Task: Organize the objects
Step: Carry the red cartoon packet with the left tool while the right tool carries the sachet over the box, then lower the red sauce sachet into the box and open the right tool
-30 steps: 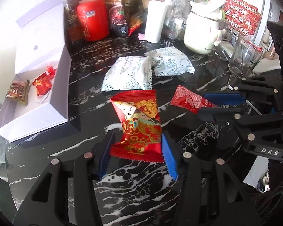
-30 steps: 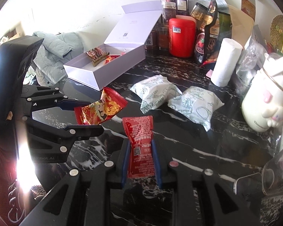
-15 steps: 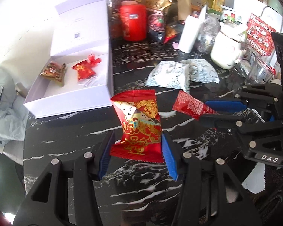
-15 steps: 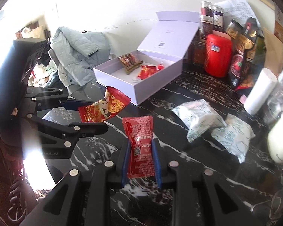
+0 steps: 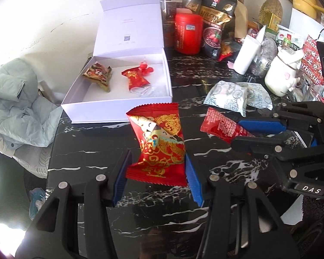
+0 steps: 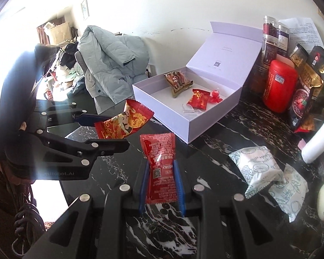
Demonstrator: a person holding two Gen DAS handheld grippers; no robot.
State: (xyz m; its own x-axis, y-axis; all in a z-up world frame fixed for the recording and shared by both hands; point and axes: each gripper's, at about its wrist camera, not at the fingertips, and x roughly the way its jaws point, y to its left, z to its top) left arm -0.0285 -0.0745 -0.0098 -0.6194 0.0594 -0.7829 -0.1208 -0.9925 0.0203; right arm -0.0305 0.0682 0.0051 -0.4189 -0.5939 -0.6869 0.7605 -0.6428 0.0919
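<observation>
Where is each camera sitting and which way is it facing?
Left wrist: sits on the left hand-held gripper, looks down along its fingers at the red snack packet it grips; the right hand-held gripper shows too.
Right wrist: sits on the right hand-held gripper, looks at its ketchup sachet.
Both share the white box.

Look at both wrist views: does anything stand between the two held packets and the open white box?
Nothing visible does. The left gripper holds the red and gold snack packet and the right gripper the red sauce sachet, both above bare black marble table. The white box stands open, lid up, its near wall low.
</observation>
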